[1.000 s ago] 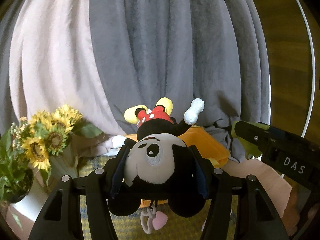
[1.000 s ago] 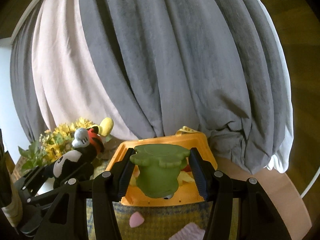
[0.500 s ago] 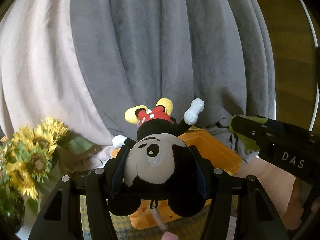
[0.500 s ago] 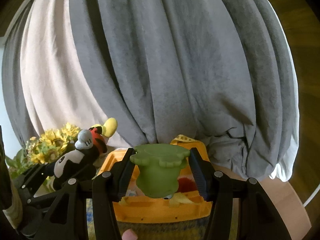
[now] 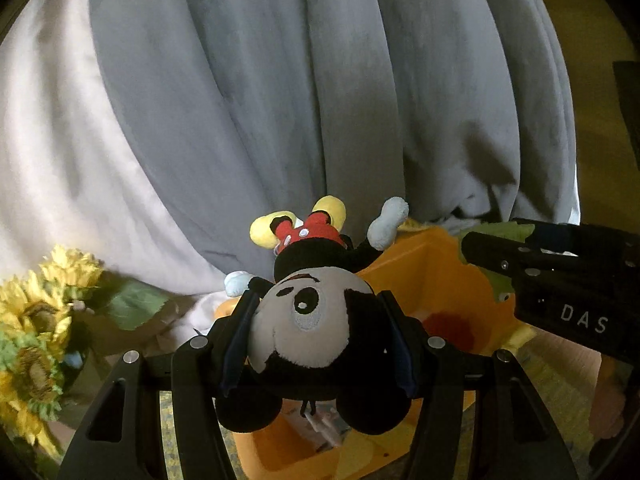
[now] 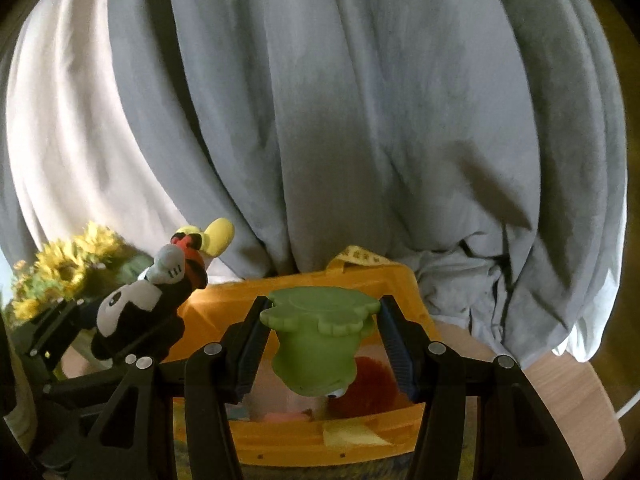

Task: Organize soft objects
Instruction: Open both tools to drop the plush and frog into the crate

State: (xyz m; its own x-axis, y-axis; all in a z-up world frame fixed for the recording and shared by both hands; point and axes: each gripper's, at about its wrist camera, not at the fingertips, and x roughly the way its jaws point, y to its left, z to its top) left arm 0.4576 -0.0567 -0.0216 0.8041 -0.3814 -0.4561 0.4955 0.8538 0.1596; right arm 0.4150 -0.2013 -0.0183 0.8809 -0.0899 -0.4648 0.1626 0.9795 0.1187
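Observation:
My left gripper [image 5: 318, 322] is shut on a black Mickey plush [image 5: 316, 320], held upside down by its head, above the near left part of an orange bin [image 5: 436, 280]. My right gripper [image 6: 320, 332] is shut on a green rubber frog toy [image 6: 318, 340], held over the same orange bin [image 6: 408, 420]. A red fuzzy toy [image 6: 372, 384] and other soft things lie inside the bin. The right gripper shows at the right of the left wrist view [image 5: 560, 280]. The left gripper with the plush shows at the left of the right wrist view [image 6: 132, 320].
Grey and white curtains [image 6: 340, 120] hang close behind the bin. A bunch of sunflowers [image 5: 36, 320] stands at the left. A yellow-green woven mat [image 5: 172, 432] lies under the bin on a round wooden table [image 6: 572, 392].
Both grippers have moved forward with their toys and now hang over the orange bin. The sunflowers have slid toward the left edge.

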